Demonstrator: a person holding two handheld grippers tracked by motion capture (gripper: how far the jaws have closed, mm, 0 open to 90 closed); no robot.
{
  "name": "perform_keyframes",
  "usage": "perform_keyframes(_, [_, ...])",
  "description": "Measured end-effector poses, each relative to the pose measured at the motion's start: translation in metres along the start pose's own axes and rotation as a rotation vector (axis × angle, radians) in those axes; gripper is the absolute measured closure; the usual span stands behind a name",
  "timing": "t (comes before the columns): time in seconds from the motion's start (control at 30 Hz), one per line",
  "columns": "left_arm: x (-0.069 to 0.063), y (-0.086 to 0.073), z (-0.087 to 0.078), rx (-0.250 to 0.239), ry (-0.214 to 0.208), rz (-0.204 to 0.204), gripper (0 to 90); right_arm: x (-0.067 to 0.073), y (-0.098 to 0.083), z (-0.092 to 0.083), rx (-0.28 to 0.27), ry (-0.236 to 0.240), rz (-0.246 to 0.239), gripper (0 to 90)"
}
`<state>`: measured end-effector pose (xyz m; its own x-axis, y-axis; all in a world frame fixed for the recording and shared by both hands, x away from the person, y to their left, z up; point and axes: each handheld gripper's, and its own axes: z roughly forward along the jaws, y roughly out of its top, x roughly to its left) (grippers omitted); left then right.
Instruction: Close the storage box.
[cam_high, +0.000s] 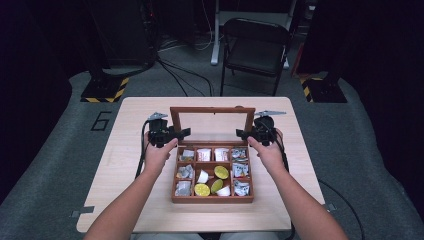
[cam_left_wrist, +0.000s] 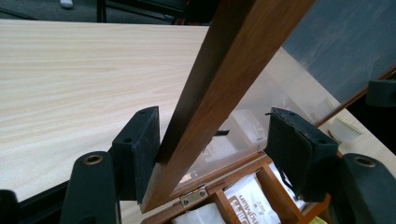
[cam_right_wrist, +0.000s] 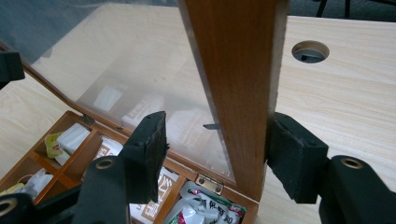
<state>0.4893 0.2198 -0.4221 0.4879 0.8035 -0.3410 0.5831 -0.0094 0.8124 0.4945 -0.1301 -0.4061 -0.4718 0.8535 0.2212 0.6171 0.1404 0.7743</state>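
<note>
Both of your grippers straddle the lid of the wooden box, which stands near upright over its packet-filled compartments. Your left gripper and right gripper each touch the frame with one outer pad, jaws apart, so probably unclamped. Opening looks nearly done.

We see a dark, smooth wooden box, its lid glazed with a clear glossy pane, small metal hinges, and a pale matt wooden table.
</note>
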Motion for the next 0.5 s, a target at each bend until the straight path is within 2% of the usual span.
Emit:
perform_keyframes(0.13, [-0.002, 0.002, -0.006, -0.017, -0.003, 0.013, 35.4, 0.001, 0.000, -0.005, -0.009, 0.003, -0.006, 40.3])
perform_keyframes(0.2, [-0.003, 0.004, -0.010, -0.019, -0.014, 0.013, 35.5, 0.002, 0.001, -0.010, -0.019, 0.012, 0.008, 40.8])
perform_keyframes(0.5, [-0.012, 0.006, -0.025, -0.008, -0.023, 0.034, 35.4, 0.007, 0.004, -0.032, -0.024, 0.018, -0.019, 42.7])
